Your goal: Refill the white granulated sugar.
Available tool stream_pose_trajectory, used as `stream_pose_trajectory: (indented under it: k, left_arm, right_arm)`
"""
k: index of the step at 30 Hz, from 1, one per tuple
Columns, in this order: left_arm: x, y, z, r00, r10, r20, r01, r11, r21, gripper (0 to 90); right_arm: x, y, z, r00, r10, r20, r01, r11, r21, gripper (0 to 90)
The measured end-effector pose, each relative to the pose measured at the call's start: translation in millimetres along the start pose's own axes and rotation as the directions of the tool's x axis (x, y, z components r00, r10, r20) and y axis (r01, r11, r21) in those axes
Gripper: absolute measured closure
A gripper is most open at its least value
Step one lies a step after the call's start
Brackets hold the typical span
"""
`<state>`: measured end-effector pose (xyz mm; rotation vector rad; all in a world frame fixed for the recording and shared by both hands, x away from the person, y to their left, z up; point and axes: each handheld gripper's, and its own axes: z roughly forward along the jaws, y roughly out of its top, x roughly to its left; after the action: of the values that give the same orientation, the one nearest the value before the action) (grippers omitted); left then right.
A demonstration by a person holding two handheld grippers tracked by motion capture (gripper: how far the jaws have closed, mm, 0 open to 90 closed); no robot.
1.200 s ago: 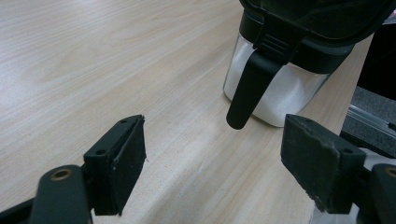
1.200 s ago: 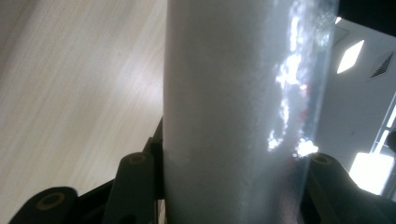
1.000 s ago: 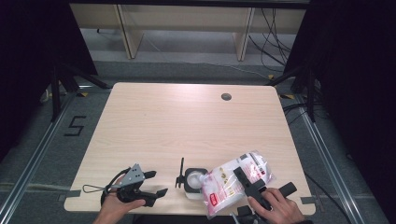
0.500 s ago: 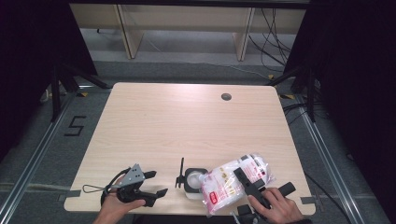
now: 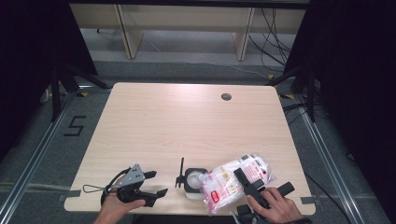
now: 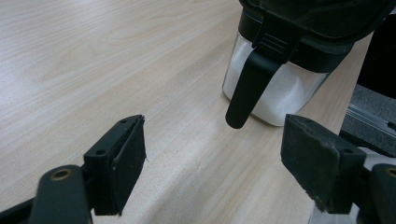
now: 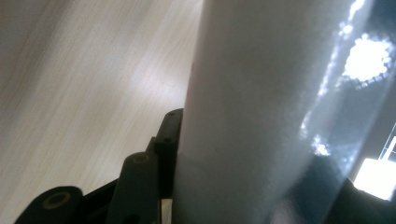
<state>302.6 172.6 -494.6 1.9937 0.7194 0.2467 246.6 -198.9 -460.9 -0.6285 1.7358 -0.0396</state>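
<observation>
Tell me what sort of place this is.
Probably a lab or recording bay rather than a home: a bare wooden desk stands between black curtains, with loose cables and a taped floor number.

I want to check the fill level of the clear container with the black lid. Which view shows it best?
The left gripper view: the container is close, with white granules visible through its clear wall. The high view shows it small, from above, beside the bag.
</observation>
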Motion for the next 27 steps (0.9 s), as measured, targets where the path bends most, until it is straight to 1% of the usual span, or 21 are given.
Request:
stream_pose_trajectory:
  k: [1,3,4,5,6,8,10,13,14,15,16,17,18,19,20,21,22,24,25,26,27]
  left_arm:
    - [-0.2,0.2,-0.2,1.0,-0.003,-0.001,0.003,1.0,0.003,21.7]
    - [-0.3,0.2,-0.3,1.0,-0.003,-0.001,0.003,1.0,0.004,21.7]
    - [-0.2,0.2,-0.3,1.0,-0.003,-0.001,0.003,1.0,0.004,21.7]
    - [-1.5,-0.4,-0.3,0.9996,-0.028,-0.005,0.028,0.9996,0.004,21.7]
    - [-1.7,-0.5,-0.2,0.9995,-0.033,-0.005,0.033,0.9995,0.003,21.7]
    - [-1.9,-0.3,-0.3,0.9994,-0.033,-0.005,0.033,0.9994,0.005,21.7]
    - [-1.5,-0.6,0.0,0.9994,-0.033,-0.006,0.033,0.9995,0.004,21.7]
    - [-1.5,-0.5,0.2,0.9995,-0.03,-0.002,0.03,0.9995,-0.001,21.7]
    - [-1.4,-0.2,-0.2,0.9997,-0.025,-0.001,0.025,0.9997,0.0,21.7]
    - [-1.7,-0.3,-0.1,0.9994,-0.035,-0.003,0.035,0.9994,0.0,21.7]
    - [-1.4,-0.4,-0.3,0.9995,-0.032,-0.006,0.032,0.9995,0.003,21.7]
    - [-0.1,-0.1,0.1,0.9999,-0.015,-0.004,0.015,0.9999,-0.001,21.7]
    - [0.2,0.0,0.1,1.0,-0.008,-0.003,0.008,1.0,0.0,21.7]
    - [-0.3,-0.2,0.1,0.9999,-0.016,-0.003,0.016,0.9999,0.003,21.7]
    - [-1.4,-0.6,0.6,0.9994,-0.036,-0.004,0.036,0.9994,-0.002,21.7]
    - [-1.6,-0.6,0.7,0.9993,-0.038,-0.004,0.038,0.9993,-0.005,21.7]
    - [-1.6,-0.5,0.6,0.9993,-0.038,-0.004,0.037,0.9993,-0.005,21.7]
    - [-1.3,-0.4,-0.4,0.9995,-0.03,-0.008,0.03,0.9996,0.004,21.7]
    - [-1.6,-0.3,-0.4,0.9994,-0.034,-0.006,0.034,0.9994,0.003,21.7]
    - [-1.0,-0.1,-0.5,0.9996,-0.027,-0.006,0.027,0.9996,0.002,21.7]
    - [0.0,0.4,-0.8,0.9999,-0.008,-0.008,0.008,1.0,0.001,21.7]
  right_arm:
    - [1.5,0.2,-0.4,0.9999,0.011,-0.003,-0.011,1.0,0.011,59.1]
    - [0.4,0.9,1.4,0.9998,-0.021,0.0,0.021,1.0,0.0,59.3]
    - [0.1,0.5,1.7,0.9998,-0.017,-0.01,0.017,1.0,0.001,59.4]
    - [0.4,0.1,2.4,0.9998,-0.014,-0.012,0.014,1.0,-0.002,59.5]
    - [1.7,-0.8,2.7,1.0,0.0,-0.009,0.0,1.0,0.006,60.2]
    - [1.4,-1.7,5.1,0.9998,-0.003,-0.022,0.002,1.0,-0.007,60.4]
    - [3.6,-2.5,6.0,0.9998,0.004,-0.021,-0.004,1.0,0.001,60.4]
    - [6.1,-5.4,9.1,0.9993,0.026,-0.027,-0.026,1.0,-0.018,60.7]
    - [6.8,-6.3,9.3,0.9992,0.032,-0.024,-0.032,0.999,-0.022,60.9]
    - [6.6,-6.8,8.5,0.9992,0.033,-0.024,-0.034,0.999,-0.015,61.2]
    - [6.5,-7.3,8.5,0.9987,0.046,-0.02,-0.046,0.999,-0.026,61.5]
    - [6.2,-7.4,7.9,0.9987,0.047,-0.016,-0.048,0.999,-0.025,61.8]
    - [5.6,-7.3,6.9,0.9988,0.049,-0.001,-0.049,0.998,-0.031,62.2]
    - [3.8,-7.5,5.8,0.9986,0.053,0.0,-0.053,0.998,-0.038,62.5]
    - [2.2,-7.5,4.9,0.9989,0.045,0.015,-0.045,0.998,-0.048,62.7]
    - [1.7,-7.4,3.9,0.998,0.061,0.015,-0.061,0.997,-0.051,62.8]
    - [0.2,-7.3,2.4,0.9972,0.074,-0.002,-0.074,0.996,-0.045,62.9]
    - [-0.8,-7.5,1.5,0.9963,0.083,0.021,-0.082,0.995,-0.061,63.0]
    - [-1.3,-7.7,1.2,0.9964,0.082,0.021,-0.081,0.995,-0.062,63.0]
    - [0.3,-8.1,0.5,0.9949,0.097,0.027,-0.095,0.994,-0.06,63.0]
    - [-0.8,-8.3,-0.4,0.9952,0.092,0.035,-0.09,0.994,-0.061,63.0]
